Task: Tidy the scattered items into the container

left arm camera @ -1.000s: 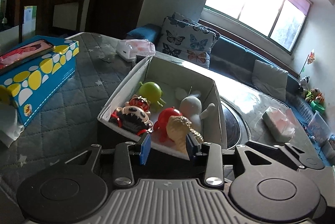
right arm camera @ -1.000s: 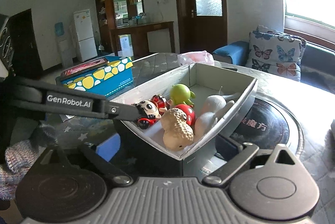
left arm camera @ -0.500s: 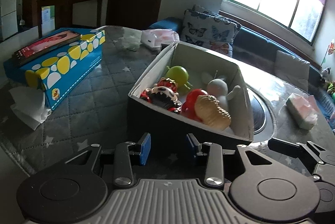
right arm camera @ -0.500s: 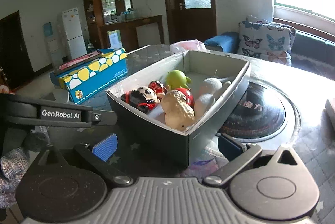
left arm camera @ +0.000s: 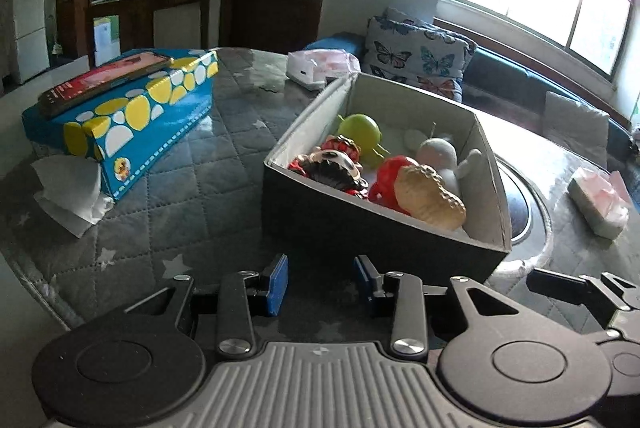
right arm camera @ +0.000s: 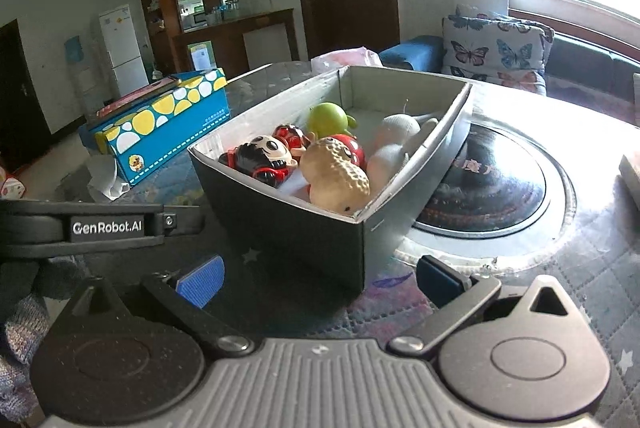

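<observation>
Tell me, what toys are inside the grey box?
The grey box holds a peanut toy, a green figure, a red one, a white one and a black-haired doll. Anything underneath them is hidden.

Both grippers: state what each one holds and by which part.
Nothing is held. The left gripper and right gripper are open and empty; the peanut toy lies in the box.
</observation>
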A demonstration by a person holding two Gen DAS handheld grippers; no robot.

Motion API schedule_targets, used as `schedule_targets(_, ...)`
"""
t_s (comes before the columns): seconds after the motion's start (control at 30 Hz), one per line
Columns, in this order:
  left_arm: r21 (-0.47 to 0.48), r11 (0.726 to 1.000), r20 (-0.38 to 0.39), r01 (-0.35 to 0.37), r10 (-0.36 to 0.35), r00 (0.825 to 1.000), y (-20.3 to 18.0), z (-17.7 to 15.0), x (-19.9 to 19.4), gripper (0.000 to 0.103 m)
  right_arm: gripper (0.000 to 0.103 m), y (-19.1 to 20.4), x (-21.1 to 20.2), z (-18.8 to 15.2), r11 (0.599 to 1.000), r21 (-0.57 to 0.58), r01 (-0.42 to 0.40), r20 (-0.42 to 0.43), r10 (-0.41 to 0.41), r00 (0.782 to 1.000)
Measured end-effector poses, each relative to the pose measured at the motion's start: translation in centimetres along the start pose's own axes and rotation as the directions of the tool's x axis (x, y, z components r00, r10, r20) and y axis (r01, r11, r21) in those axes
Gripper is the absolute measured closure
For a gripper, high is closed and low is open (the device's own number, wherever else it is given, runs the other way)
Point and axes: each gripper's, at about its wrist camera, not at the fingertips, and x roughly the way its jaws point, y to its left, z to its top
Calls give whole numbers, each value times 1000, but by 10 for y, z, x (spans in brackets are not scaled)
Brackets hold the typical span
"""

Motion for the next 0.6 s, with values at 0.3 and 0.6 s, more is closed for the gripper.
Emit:
schedule_targets(0.3,19,999,-35,-35,36,999,-3,-3,7,64,0,3,2,-2,1000,-4,1,-14,-1,1000)
schedule_targets(0.6,35,998,-39,-46,47,998,-3,-2,8,64,0,8,6,-3,1000,-9,-5,-31,5,1000)
